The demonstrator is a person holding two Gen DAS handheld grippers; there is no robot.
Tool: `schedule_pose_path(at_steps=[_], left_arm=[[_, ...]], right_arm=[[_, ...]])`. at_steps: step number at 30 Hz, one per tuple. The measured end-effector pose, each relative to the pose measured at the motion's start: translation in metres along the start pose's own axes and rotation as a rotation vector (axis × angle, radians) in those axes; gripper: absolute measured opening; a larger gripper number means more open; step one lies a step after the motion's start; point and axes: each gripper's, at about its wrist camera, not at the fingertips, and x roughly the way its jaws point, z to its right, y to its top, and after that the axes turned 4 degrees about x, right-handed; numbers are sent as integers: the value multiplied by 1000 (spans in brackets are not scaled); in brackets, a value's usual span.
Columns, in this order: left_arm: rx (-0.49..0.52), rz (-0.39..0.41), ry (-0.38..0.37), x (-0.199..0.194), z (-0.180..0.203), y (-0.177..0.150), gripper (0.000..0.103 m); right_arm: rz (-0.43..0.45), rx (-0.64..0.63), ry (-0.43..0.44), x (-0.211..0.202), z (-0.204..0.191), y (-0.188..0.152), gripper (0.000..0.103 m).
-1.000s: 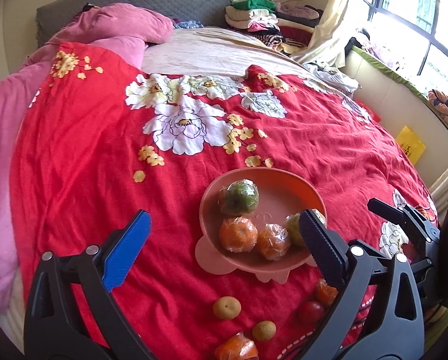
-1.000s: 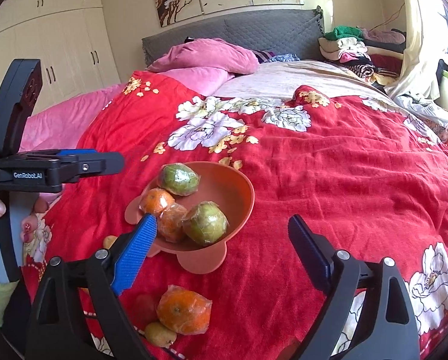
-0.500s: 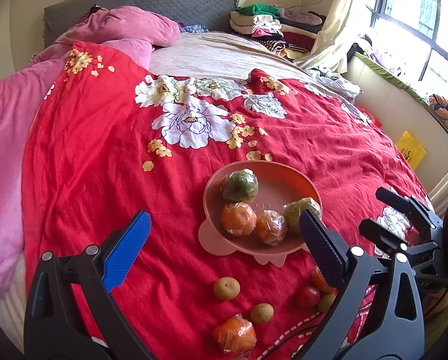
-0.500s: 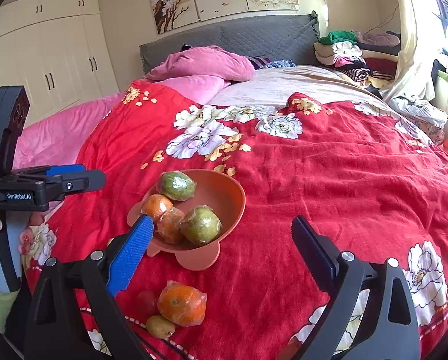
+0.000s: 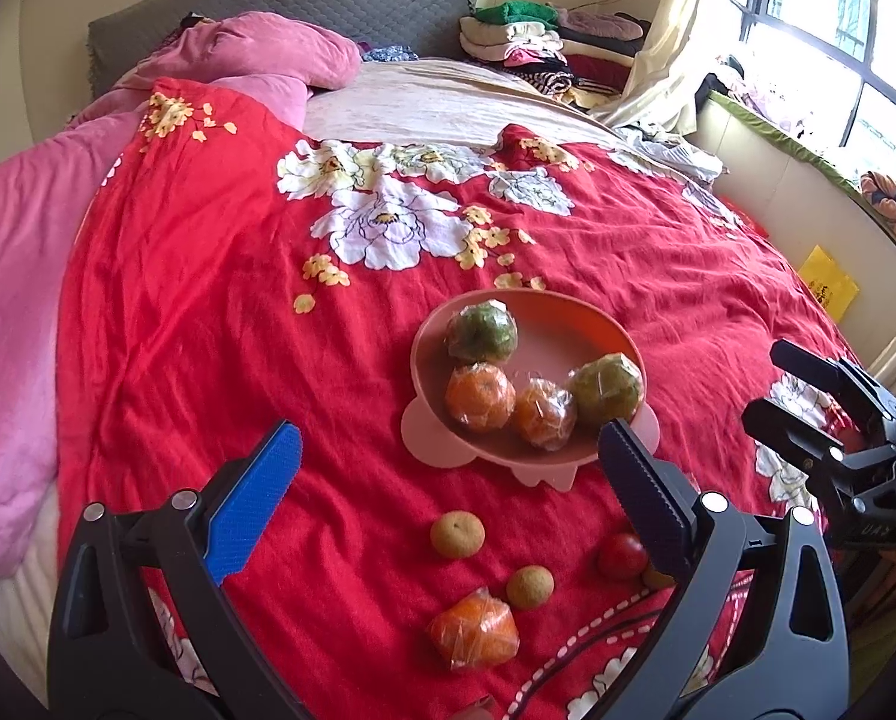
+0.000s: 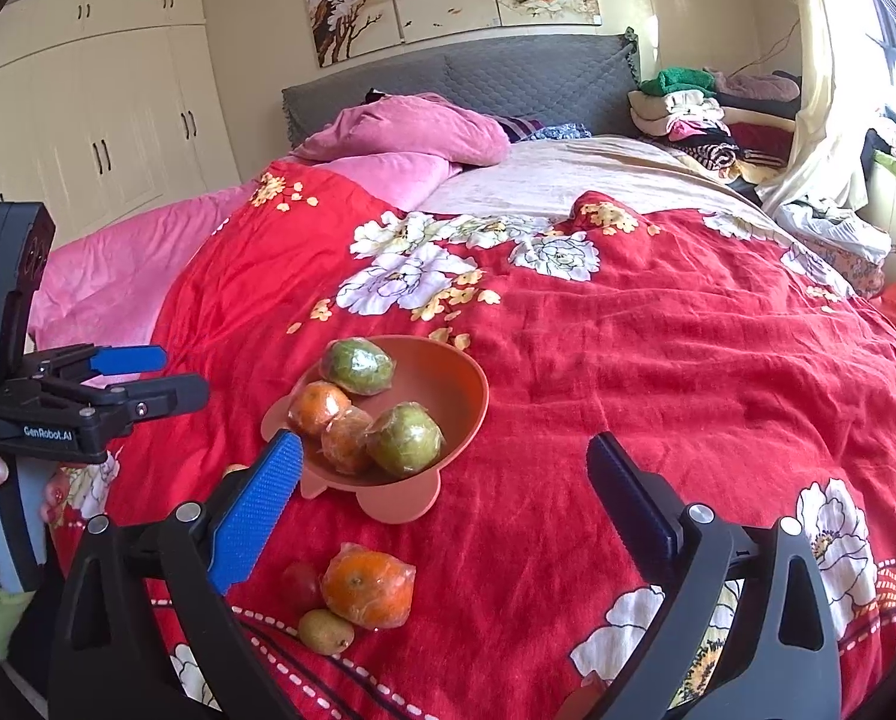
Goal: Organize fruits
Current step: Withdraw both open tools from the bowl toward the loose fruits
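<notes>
Bowl point(image 5: 574, 315): pink, centre of the left view, sitting on the bed; it holds four wrapped fruits, two green and two orange, packed touching along the near side.
Loose orange point(image 5: 474, 629): lower centre of the left view, on the bed below the bowl, in clear film.
Brown fruits point(image 5: 457, 533): two small ones, just above and right of the loose orange.
Red fruit point(image 5: 621, 555): lower right of the left view, partly behind the finger; another small fruit beside it is mostly hidden.
Handling: the wrapped orange looks light and soft, its film slick and crinkly, so a gentle squeeze across the round middle should do best; pinching loose film alone would likely slip. The small brown ones look firm and apt to roll on the soft quilt.
Left claw point(image 5: 442, 474): fingers wide apart, holding nothing, above the loose fruit.
Right claw point(image 6: 442, 486): fingers wide apart, empty, near the bowl's front.
Bed point(image 5: 208, 312): red floral quilt, wrinkled, yielding underfoot for any fruit.
Progress: about half in the bowl, by my judgement.
</notes>
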Motion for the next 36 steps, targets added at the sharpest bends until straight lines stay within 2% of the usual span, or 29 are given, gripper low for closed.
schedule_pose_path(at_steps=[19, 36], left_arm=[[2, -14, -13, -11, 0, -23, 93], [17, -44, -34, -15, 3, -45, 93]], right_arm=[[-33, -22, -25, -16, -4, -12, 96], [-110, -47, -25, -12, -14, -32, 96]])
